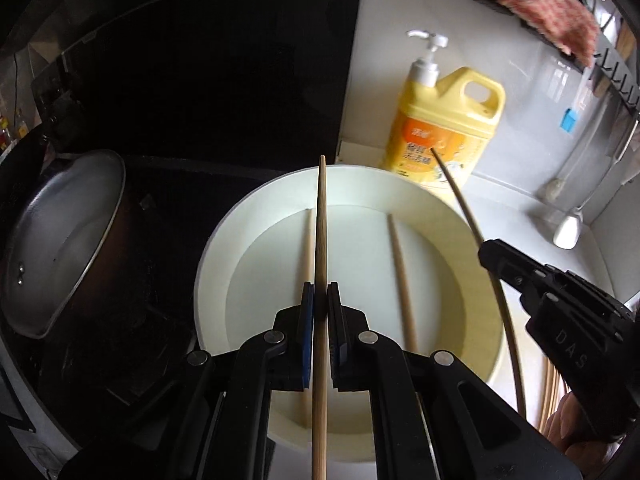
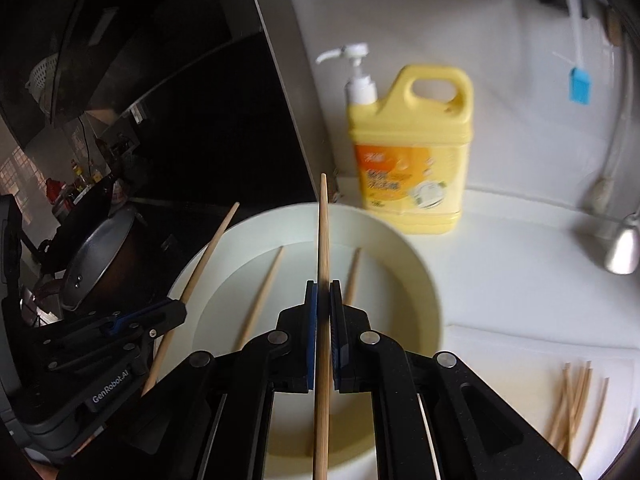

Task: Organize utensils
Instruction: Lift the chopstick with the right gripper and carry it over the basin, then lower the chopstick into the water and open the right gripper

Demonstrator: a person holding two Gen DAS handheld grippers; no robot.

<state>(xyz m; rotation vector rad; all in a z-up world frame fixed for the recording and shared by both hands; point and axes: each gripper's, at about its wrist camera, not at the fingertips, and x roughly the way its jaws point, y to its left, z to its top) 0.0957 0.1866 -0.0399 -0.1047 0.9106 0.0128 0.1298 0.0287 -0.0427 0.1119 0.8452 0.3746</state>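
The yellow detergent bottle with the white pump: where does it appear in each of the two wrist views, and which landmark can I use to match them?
Left wrist view: the yellow detergent bottle stands upper right of centre, behind the far rim of the white basin.
Right wrist view: the bottle stands just right of centre, above the basin's far rim.
Shared landmark: the white basin with two chopsticks lying in it.

Detergent bottle (image 2: pixel 408 152) label blurred, unreadable. Loose chopsticks (image 2: pixel 576 408) at lower right run off the frame edge. Red cloth (image 1: pixel 548 8) at upper right smeared, partly cropped.
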